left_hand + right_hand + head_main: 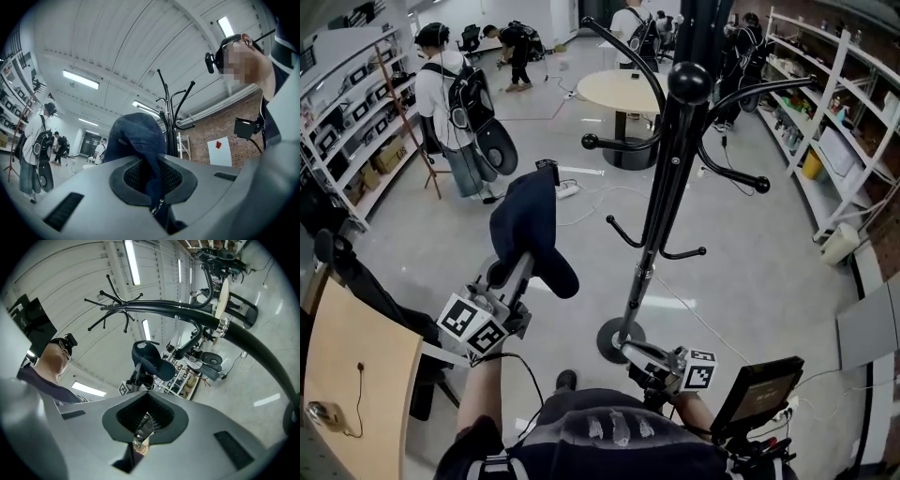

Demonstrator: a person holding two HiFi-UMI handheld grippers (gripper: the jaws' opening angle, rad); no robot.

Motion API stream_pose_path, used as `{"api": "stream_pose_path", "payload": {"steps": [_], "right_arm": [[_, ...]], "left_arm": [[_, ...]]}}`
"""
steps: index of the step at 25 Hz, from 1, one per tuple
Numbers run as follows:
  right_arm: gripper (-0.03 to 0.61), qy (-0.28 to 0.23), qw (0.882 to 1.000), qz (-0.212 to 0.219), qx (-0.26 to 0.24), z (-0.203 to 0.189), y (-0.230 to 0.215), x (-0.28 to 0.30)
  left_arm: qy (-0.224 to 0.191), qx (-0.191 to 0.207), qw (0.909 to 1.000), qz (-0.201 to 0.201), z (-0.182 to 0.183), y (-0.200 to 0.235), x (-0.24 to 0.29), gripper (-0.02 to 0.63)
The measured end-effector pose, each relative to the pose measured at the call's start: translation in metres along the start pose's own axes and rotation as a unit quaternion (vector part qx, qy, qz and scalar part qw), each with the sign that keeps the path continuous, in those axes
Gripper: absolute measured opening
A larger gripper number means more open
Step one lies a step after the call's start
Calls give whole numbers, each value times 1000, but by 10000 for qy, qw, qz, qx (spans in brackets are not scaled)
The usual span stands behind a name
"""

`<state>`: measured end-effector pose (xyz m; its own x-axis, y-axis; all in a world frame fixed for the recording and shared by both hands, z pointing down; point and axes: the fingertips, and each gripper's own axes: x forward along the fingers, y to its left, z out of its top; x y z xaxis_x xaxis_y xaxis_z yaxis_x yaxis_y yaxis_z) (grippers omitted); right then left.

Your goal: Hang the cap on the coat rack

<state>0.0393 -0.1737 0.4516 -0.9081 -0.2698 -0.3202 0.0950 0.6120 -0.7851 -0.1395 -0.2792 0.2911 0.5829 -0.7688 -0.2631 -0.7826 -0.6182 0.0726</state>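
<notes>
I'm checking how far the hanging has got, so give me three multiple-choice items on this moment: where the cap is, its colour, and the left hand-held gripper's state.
1. Where is the cap relative to the coat rack in the head view?
A. On its top knob
B. On the floor
C. Held up to its left, on no hook

2. What colour is the cap?
A. Dark blue
B. Red
C. White

3. How is the left hand-held gripper?
A. Open, empty
B. Shut on the cap
C. Out of view

1 C: it rides on the gripper, left of the rack's pole.
2 A: its cloth is navy.
3 B: cloth is pinched between the closed jaws.
</notes>
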Motion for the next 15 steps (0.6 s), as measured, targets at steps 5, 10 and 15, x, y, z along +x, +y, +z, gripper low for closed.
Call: {"api": "stream_pose_path", "payload": {"steps": [5,10,15], "right_arm": [[5,-229,9992,-316,-132,1,-14,23],[5,-209,9975,-572,-345,-10,-37,83],[5,-284,9947,-883,-445,-22,-55,128]], "left_arm": [[-210,-83,9991,-351,9,33,9,20],[-398,56,9956,-850,22,89,17,20],[-610,122,9882,-1399,35,126,35,20]]}}
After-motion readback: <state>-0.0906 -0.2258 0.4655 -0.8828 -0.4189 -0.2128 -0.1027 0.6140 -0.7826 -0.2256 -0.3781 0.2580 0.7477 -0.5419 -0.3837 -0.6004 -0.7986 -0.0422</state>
